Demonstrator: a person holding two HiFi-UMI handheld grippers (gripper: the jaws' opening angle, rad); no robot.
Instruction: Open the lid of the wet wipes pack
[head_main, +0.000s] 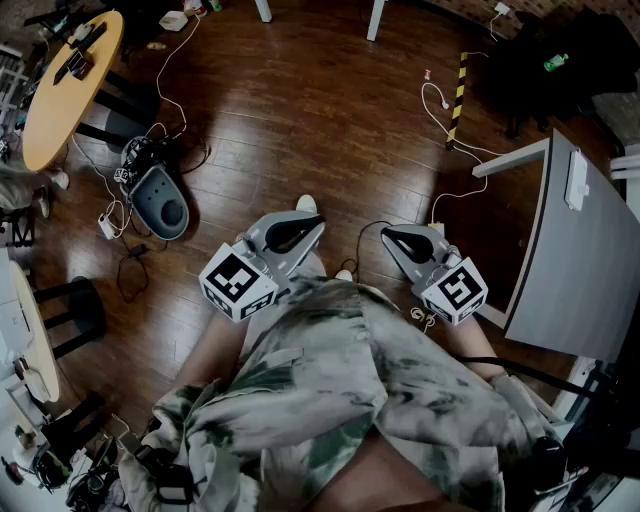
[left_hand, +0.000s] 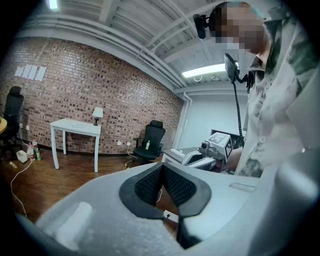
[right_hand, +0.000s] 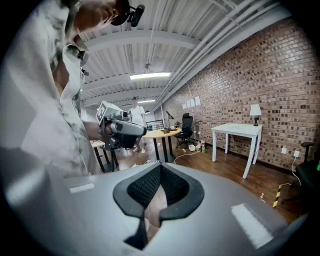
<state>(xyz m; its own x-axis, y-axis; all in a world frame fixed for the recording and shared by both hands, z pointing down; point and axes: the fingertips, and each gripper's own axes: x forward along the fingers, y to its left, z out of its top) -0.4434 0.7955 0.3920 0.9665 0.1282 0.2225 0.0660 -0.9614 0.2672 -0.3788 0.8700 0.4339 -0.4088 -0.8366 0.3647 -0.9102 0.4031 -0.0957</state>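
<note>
- Two grippers are in view, one per hand, both held close in front of the person's patterned shirt (head_main: 350, 390) above the wooden floor (head_main: 330, 110).
- The left gripper (head_main: 305, 228) has its two jaws pressed together at the tips, with nothing between them; its own view shows the same (left_hand: 161, 167).
- The right gripper (head_main: 395, 237) also has its two jaws closed tip to tip on nothing, as its own view confirms (right_hand: 160, 169).
- Two marker cubes show, one on the left (head_main: 237, 283) and one on the right (head_main: 452, 290).
- The grippers sit near each other but apart.
- The wet wipes pack cannot be made out in any of the three views.
- One round wooden table (head_main: 60, 95) stands at far left and one grey table (head_main: 590, 270) at right.
- One white table (left_hand: 75, 127) with one lamp (left_hand: 98, 113) stands by the brick wall, and one black office chair (left_hand: 152, 140) is nearby.
</note>
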